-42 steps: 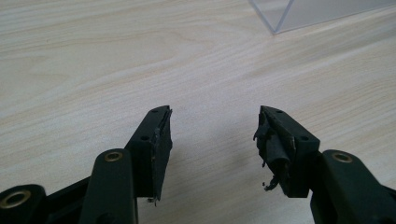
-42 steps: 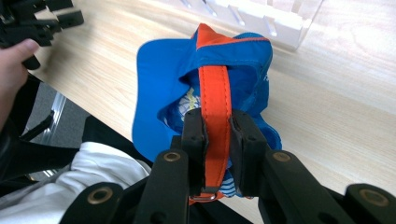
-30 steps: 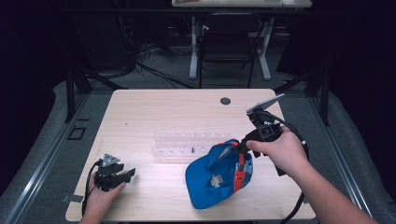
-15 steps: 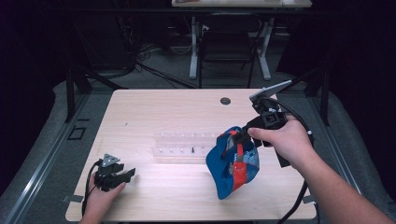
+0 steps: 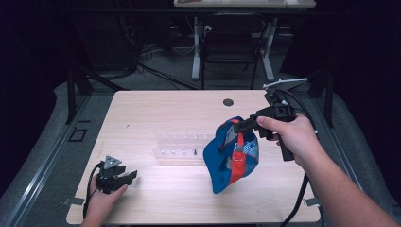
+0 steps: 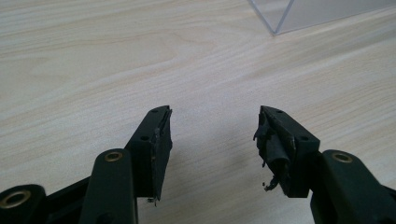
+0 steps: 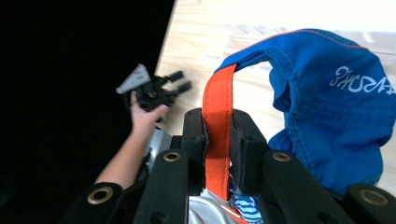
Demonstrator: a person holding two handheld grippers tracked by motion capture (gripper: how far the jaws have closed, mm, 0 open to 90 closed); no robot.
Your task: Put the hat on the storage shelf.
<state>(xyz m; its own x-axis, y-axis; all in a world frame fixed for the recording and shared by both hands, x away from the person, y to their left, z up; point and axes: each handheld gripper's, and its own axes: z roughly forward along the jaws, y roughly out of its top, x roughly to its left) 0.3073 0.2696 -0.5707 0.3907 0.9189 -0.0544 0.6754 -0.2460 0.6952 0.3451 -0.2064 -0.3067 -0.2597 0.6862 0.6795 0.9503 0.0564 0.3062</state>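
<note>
A blue cap (image 5: pixel 231 158) with an orange strap (image 7: pixel 218 107) hangs off the table, tilted on edge, right of centre. My right gripper (image 5: pixel 239 127) is shut on that strap; in the right gripper view its pads (image 7: pixel 194 135) pinch the orange band, and the cap's blue cloth (image 7: pixel 327 116) droops to the right. My left gripper (image 5: pixel 124 178) rests at the table's front left, jaws open with nothing between them. The left gripper view shows this open gripper (image 6: pixel 212 135) over bare wood.
A clear plastic rack (image 5: pixel 182 146) lies across the middle of the wooden table (image 5: pixel 156 109), just left of the cap; its corner (image 6: pixel 299 11) appears in the left gripper view. A round dark grommet (image 5: pixel 228 102) sits near the far edge. Chairs and cables stand beyond.
The right gripper has risen and carried the cap up by its strap; the cap went from lying flat on the table to hanging on edge. The left gripper stayed put.
</note>
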